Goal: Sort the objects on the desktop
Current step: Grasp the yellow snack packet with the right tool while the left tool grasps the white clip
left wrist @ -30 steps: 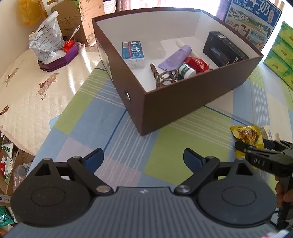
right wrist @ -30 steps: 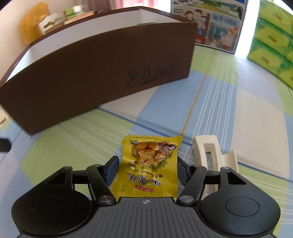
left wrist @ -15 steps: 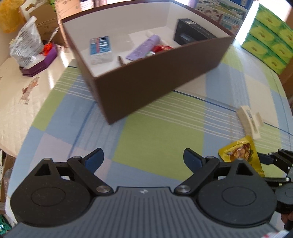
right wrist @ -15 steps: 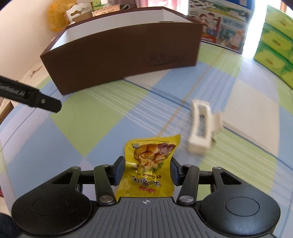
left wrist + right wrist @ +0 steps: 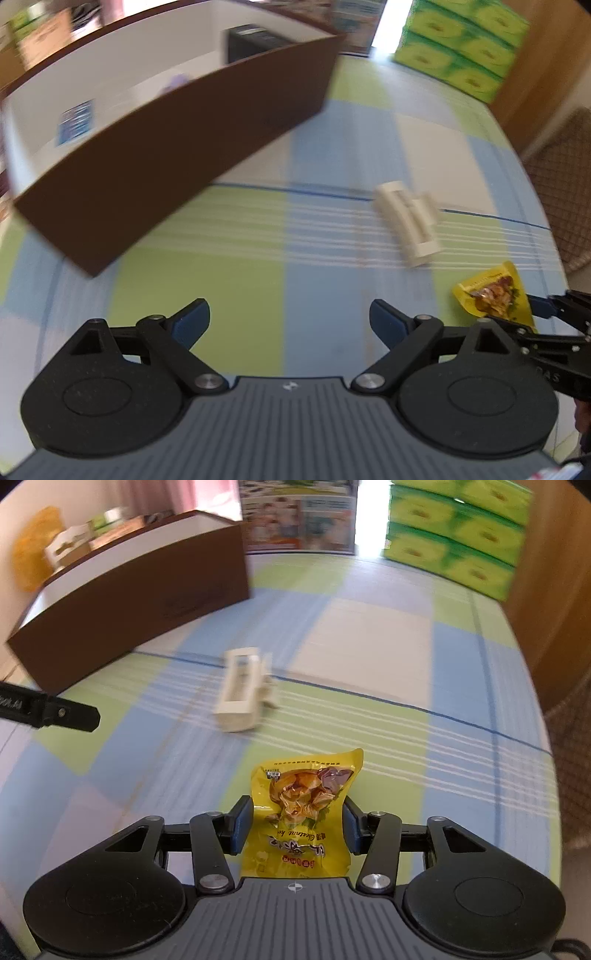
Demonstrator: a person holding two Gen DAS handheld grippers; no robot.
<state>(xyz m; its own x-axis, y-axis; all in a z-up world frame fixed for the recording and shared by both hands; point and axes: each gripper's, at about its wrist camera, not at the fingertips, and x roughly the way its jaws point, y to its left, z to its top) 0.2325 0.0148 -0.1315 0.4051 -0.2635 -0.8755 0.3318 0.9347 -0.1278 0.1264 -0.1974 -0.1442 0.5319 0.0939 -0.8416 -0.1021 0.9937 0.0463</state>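
Checked tablecloth [image 5: 369, 646], brown box [image 5: 129, 602], green cartons [image 5: 454, 531]

I can't read the blurred contents of the brown box [image 5: 177, 147], its near wall hides most of them; the yellow snack packet [image 5: 299, 812] runs under my right gripper [image 5: 295, 829]
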